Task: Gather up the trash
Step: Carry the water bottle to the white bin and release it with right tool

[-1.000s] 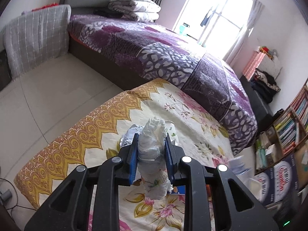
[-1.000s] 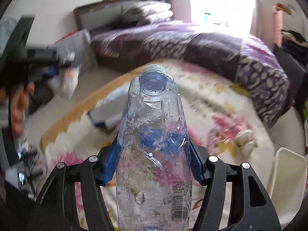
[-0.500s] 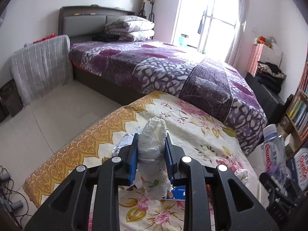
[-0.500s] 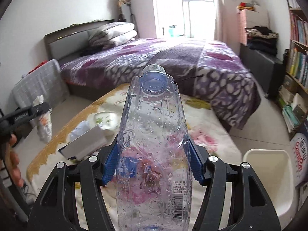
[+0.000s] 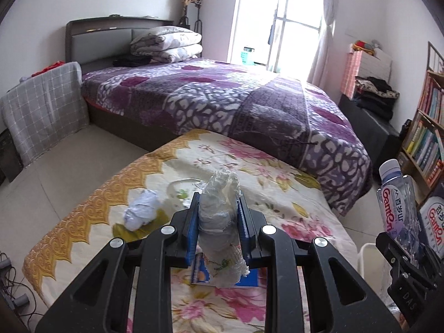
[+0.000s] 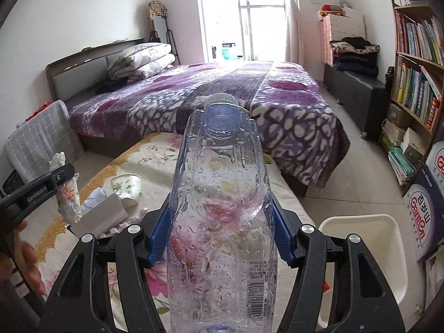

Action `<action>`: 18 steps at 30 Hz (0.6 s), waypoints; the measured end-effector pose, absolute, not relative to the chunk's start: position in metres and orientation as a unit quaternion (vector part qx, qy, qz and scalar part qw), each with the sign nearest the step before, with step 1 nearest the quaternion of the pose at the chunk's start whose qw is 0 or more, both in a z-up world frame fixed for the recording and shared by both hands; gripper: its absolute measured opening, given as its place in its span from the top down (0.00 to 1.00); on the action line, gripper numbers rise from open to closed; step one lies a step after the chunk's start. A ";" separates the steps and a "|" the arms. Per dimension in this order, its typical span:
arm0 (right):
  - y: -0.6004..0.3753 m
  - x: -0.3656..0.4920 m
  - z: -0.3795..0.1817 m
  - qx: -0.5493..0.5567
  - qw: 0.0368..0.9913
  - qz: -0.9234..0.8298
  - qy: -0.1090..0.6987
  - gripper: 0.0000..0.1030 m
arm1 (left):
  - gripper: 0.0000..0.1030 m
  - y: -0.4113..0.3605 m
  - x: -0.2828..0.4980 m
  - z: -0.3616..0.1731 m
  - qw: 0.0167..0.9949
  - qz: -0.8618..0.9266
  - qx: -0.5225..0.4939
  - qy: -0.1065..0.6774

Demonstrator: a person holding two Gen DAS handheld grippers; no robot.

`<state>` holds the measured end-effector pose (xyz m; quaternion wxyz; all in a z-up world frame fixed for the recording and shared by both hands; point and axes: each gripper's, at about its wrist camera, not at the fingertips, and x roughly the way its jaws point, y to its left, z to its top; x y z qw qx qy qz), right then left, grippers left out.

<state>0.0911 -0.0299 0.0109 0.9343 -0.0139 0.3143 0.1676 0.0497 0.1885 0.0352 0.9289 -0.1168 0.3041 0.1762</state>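
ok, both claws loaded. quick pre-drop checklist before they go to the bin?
1. Left claw shut on crumpled wrapper: ok.
2. Right claw shut on plastic bottle: ok.
3. Bottle cap on: ok.
4. White bin mouth in view, lower right: ok.
5. Bin contents: cannot tell.
6. Trash left on floral cloth, paper ball and paper cup: not ok.
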 end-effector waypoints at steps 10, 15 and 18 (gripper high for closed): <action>-0.065 0.096 0.012 -0.005 0.939 0.135 0.315 0.41 | 0.76 0.144 0.067 0.030 0.934 0.137 -0.100 0.313; -0.086 0.098 0.011 0.001 0.941 0.114 0.319 0.41 | 0.76 0.121 0.075 0.024 0.935 0.117 -0.089 0.322; -0.100 0.101 0.011 0.005 0.941 0.101 0.322 0.41 | 0.76 0.108 0.080 0.021 0.936 0.106 -0.083 0.327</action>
